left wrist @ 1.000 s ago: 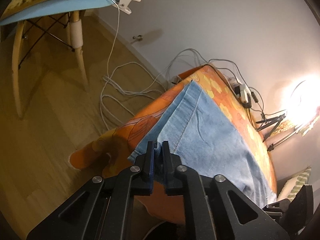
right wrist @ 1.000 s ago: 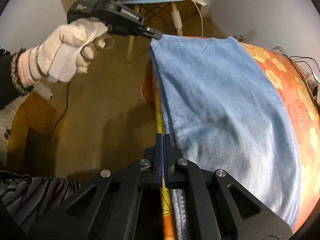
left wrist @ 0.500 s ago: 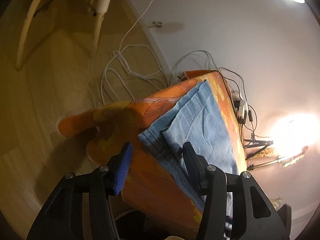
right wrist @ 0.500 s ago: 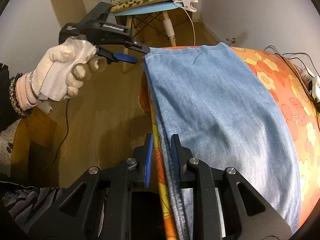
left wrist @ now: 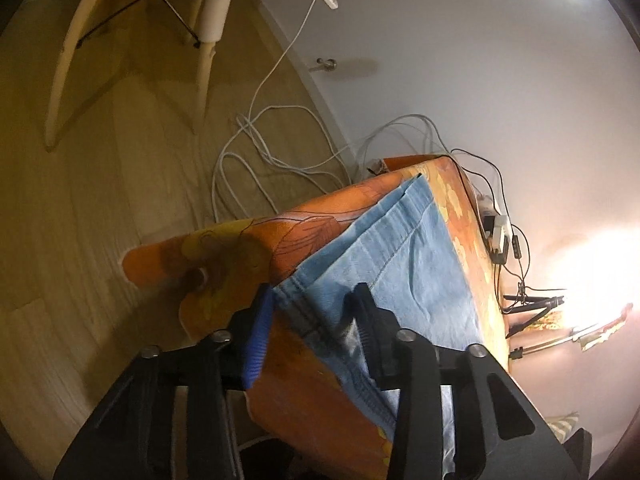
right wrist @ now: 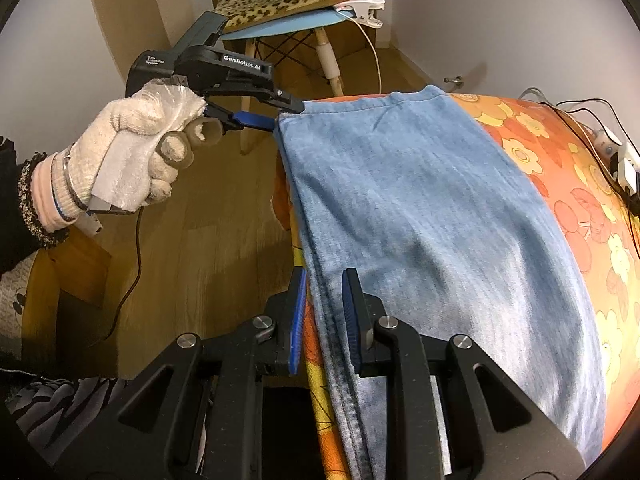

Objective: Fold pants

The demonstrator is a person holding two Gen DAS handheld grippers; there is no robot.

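Note:
Light blue denim pants (right wrist: 424, 216) lie flat along the table with the orange flowered cloth (right wrist: 560, 184). They also show in the left wrist view (left wrist: 404, 268). My left gripper (left wrist: 314, 304) is open, its jaws either side of the pants' near corner at the table's end; it also shows in the right wrist view (right wrist: 286, 116), held by a gloved hand. My right gripper (right wrist: 324, 280) is open, its jaws astride the pants' near long edge without holding it.
A blue chair (right wrist: 296, 20) with a leopard cushion and a white clamp stands beyond the table's end. White cables (left wrist: 272, 148) lie on the wooden floor. A power strip and black wires (right wrist: 616, 160) sit on the table's far side. A bright lamp (left wrist: 592, 268) glares by the wall.
Both grippers were shut on the pants' edge a second ago and have opened, letting the cloth go. Both have drawn back slightly from the pants, which now rest flat.

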